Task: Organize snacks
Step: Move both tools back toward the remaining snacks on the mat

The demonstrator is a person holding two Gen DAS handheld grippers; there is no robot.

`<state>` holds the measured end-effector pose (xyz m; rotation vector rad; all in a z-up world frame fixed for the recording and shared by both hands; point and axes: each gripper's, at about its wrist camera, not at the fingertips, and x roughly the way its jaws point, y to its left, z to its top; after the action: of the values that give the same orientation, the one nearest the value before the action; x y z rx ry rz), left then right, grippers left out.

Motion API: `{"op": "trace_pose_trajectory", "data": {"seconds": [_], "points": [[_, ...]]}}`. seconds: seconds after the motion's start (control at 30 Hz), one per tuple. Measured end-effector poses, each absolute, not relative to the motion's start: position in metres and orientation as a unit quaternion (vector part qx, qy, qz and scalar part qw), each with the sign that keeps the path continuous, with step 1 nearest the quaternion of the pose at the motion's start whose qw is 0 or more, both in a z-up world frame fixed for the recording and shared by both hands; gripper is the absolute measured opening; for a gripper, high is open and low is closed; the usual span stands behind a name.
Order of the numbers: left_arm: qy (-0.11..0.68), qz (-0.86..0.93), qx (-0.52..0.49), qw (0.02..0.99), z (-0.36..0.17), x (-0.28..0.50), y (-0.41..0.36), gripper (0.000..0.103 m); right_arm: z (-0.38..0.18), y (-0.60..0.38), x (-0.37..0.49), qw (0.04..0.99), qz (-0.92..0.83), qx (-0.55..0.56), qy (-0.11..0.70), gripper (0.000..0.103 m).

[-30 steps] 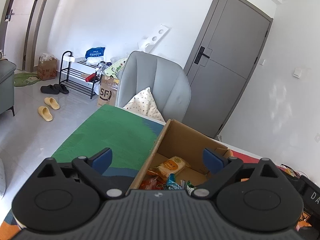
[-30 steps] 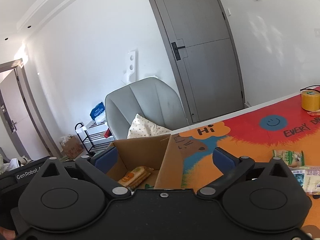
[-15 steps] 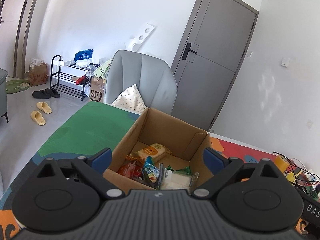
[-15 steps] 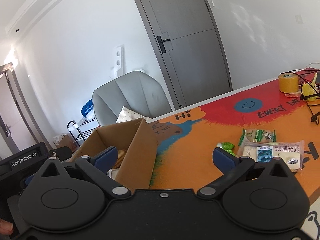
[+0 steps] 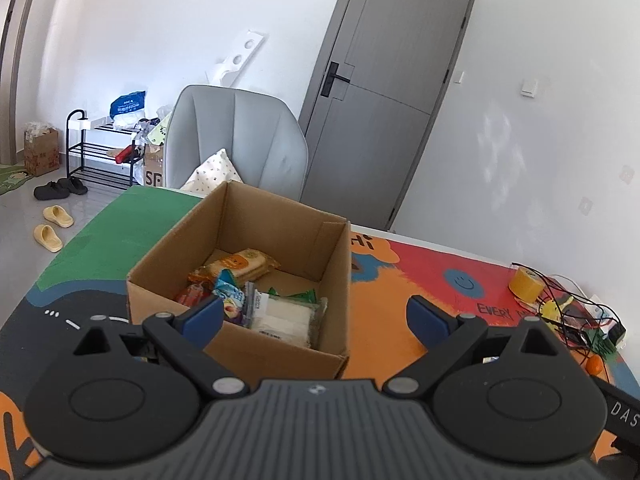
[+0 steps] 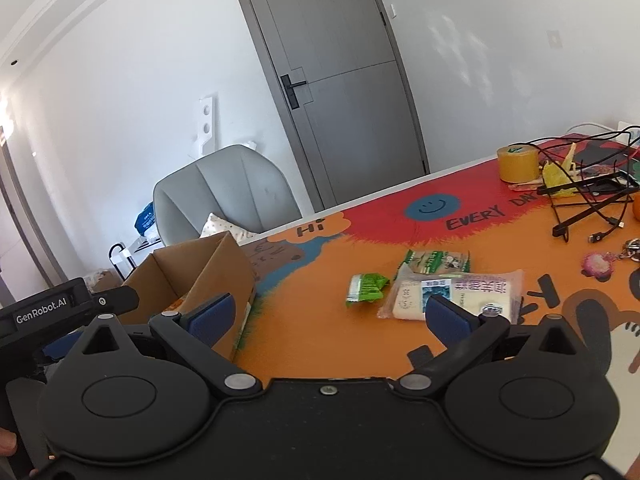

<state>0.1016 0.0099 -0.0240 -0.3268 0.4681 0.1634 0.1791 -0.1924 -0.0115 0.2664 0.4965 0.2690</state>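
An open cardboard box [image 5: 256,352] stands on the colourful table mat and holds several snack packets, among them a white one [image 5: 286,318] and an orange one [image 5: 240,264]. My left gripper [image 5: 316,316] is open and empty, just in front of the box. In the right wrist view the box [image 6: 224,268] is at the left. Three snacks lie on the mat: a small green packet [image 6: 366,286], a green-white packet [image 6: 436,262] and a large clear packet [image 6: 472,292]. My right gripper [image 6: 326,314] is open and empty, above the mat before these snacks.
A yellow tape roll [image 6: 518,164], black cables and a stand [image 6: 584,196], a pink keychain [image 6: 598,264] and an orange fruit [image 5: 595,365] lie at the table's right end. A grey chair with a cushion [image 5: 236,148] stands behind the table.
Both grippers have swung to the right. The box has come fully into the left view, and the loose snacks and tape roll have come into the right view. Both stay open.
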Motion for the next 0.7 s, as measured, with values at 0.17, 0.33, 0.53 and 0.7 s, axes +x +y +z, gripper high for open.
{"op": "trace_pose_trajectory", "data": {"seconds": [0.17, 0.33, 0.53, 0.7], "points": [[0.238, 0.059, -0.150, 0.958, -0.026, 0.102, -0.009, 0.097, -0.014, -0.214, 0.174, 0.953, 0.116, 0.140, 0.244, 0.103], [0.248, 0.046, -0.138, 0.958, -0.030, 0.104, -0.028, 0.097, -0.019, -0.230, 0.172, 0.952, 0.105, 0.144, 0.248, 0.103], [0.264, 0.030, -0.129, 0.955, -0.040, 0.108, -0.049, 0.097, -0.027, -0.251, 0.169, 0.950, 0.087, 0.154, 0.256, 0.103], [0.277, 0.023, -0.123, 0.953, -0.047, 0.113, -0.066, 0.097, -0.035, -0.266, 0.169, 0.948, 0.073, 0.163, 0.263, 0.103]]}}
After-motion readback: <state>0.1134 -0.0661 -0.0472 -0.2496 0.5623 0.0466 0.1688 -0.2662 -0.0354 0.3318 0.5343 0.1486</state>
